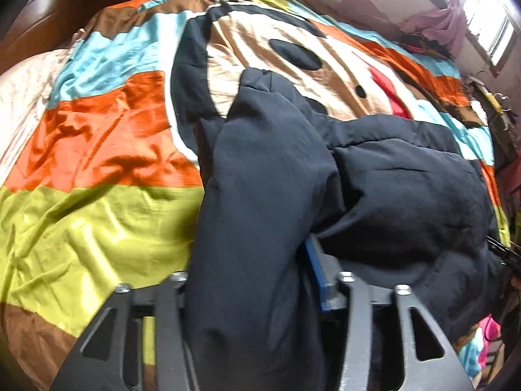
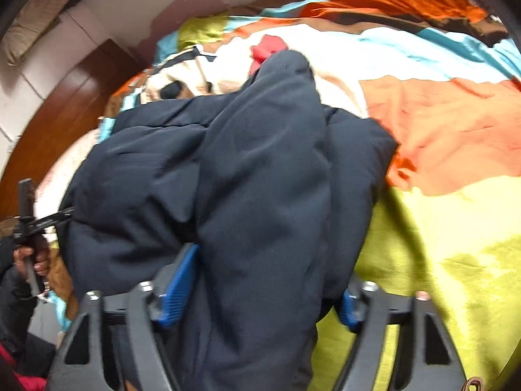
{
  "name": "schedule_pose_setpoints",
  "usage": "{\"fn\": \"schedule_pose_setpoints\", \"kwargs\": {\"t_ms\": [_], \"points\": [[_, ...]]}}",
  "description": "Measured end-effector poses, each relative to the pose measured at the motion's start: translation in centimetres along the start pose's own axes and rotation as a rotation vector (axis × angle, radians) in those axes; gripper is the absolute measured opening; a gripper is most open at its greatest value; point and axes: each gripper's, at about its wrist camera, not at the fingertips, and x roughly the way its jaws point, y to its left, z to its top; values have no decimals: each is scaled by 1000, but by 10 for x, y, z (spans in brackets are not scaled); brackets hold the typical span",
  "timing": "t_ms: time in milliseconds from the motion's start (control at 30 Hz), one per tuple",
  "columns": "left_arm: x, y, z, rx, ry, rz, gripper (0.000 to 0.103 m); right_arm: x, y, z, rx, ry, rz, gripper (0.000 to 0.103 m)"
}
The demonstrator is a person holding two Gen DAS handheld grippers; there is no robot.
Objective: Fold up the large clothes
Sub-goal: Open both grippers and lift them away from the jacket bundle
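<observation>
A dark navy padded jacket (image 1: 390, 189) lies on the bed, body spread flat. My left gripper (image 1: 257, 280) is shut on the jacket's left sleeve (image 1: 260, 179), which runs from between the fingers up over the body; one blue pad (image 1: 317, 270) shows, the other is hidden by cloth. My right gripper (image 2: 263, 280) is shut on the other sleeve (image 2: 263, 163) of the jacket (image 2: 130, 179), with blue pads (image 2: 179, 283) on both sides of the cloth. The left gripper also shows at the left edge of the right wrist view (image 2: 35, 221), held in a hand.
A bright satin quilt (image 1: 97, 146) with orange, green, blue stripes covers the bed (image 2: 456, 130). A wooden headboard (image 2: 65, 114) and peeling wall lie behind. A window (image 1: 495, 32) and pink cloth (image 1: 439, 22) sit at the far right.
</observation>
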Motion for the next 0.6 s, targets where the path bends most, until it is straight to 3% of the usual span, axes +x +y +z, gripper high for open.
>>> {"fn": "schedule_pose_setpoints", "kwargs": {"t_ms": [133,233,400,600], "points": [[-4,-2,-6,8,-47,58,74,-4,5,-2,-31,-21,-95,92],[-14,-6,-13,4,-114,110,83,-11,13,-8,-74,-70,-183,100],[-35,-15,-25,-4,-216,201,86,-28,28,-23,-131,-159,-229,101],[-63,-30,-40,11,-330,259,93,-44,51,-35,-103,-244,-198,102]]}}
